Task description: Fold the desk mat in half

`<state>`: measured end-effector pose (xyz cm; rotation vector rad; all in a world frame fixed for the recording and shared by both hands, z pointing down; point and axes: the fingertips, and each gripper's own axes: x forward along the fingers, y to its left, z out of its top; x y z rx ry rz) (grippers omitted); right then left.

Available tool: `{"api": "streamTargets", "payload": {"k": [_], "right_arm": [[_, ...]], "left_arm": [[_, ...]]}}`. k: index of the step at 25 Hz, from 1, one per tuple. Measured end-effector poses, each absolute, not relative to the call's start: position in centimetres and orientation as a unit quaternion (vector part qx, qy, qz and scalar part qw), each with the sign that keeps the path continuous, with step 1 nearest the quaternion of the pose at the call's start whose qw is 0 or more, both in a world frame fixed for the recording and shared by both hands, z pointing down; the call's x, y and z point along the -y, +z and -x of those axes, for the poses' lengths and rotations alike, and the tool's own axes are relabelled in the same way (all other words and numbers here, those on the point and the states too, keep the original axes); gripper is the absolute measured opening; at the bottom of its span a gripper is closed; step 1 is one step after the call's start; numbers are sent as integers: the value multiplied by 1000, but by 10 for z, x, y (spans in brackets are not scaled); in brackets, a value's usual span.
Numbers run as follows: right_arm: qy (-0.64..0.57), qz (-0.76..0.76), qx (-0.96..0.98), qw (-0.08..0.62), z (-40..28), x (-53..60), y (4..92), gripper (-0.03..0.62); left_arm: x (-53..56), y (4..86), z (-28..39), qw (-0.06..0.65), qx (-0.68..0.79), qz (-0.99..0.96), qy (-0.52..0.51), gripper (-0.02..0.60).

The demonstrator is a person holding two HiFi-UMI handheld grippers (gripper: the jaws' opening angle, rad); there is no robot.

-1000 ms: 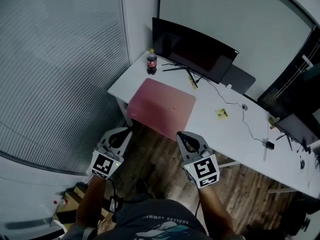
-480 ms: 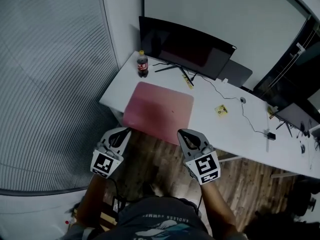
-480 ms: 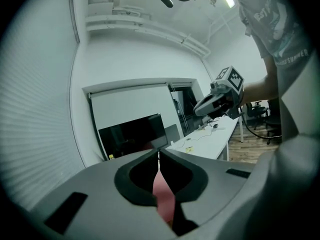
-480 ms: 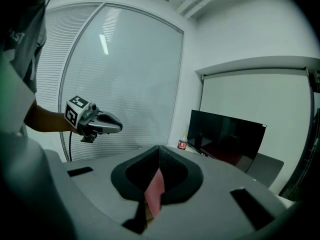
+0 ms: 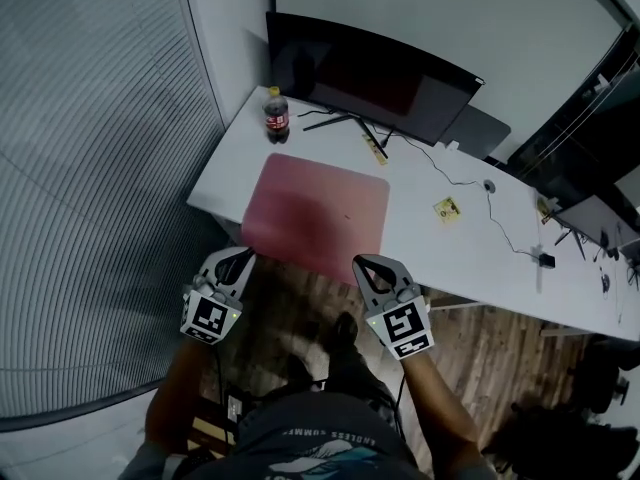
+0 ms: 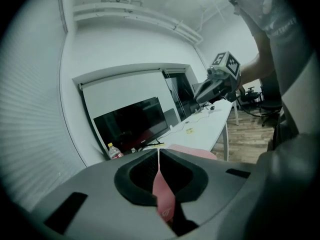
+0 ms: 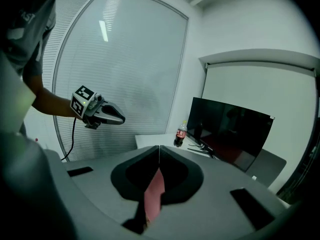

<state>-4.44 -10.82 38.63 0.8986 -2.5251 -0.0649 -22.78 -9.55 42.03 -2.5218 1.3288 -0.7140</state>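
Nearest, at lower centre of the head view: left gripper (image 5: 240, 256) and right gripper (image 5: 364, 266), each with jaws pressed together and nothing between them. Both were held over the wooden floor (image 5: 300, 313), just short of the near edge of the white surface (image 5: 470, 248).

Next, at centre: desk mat (image 5: 318, 213), pink with rounded corners. It lay flat and unfolded on the left part of the surface, its near edge at the surface's edge, apart from both grippers.

Right of the mat: a yellow note (image 5: 446, 209).

Farthest, at upper centre: a cola bottle (image 5: 275, 115) stood near the mat's far left corner, beside a dark monitor (image 5: 370, 73).

Step in hand, as judged: approach; fold not begun. Doing it well would call for parting both jaws before reaching, taking the two near corners evenly, and carrying them level to the far edge, clear of the bottle.
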Motion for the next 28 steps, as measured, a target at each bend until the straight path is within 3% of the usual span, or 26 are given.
{"api": "streamTargets", "payload": {"k": [11, 17, 26, 28], "right_arm": [[-13, -301, 906, 296, 26, 144, 511, 28], [-49, -280, 891, 354, 19, 144, 565, 28], [-134, -249, 857, 432, 6, 134, 632, 31], [-153, -238, 847, 450, 1, 131, 645, 59]], "left_arm": [[137, 544, 240, 104, -436, 822, -352, 26], [144, 605, 254, 141, -413, 789, -433, 31], [153, 695, 273, 167, -400, 738, -518, 265], [153, 712, 277, 169, -404, 726, -531, 311]]}}
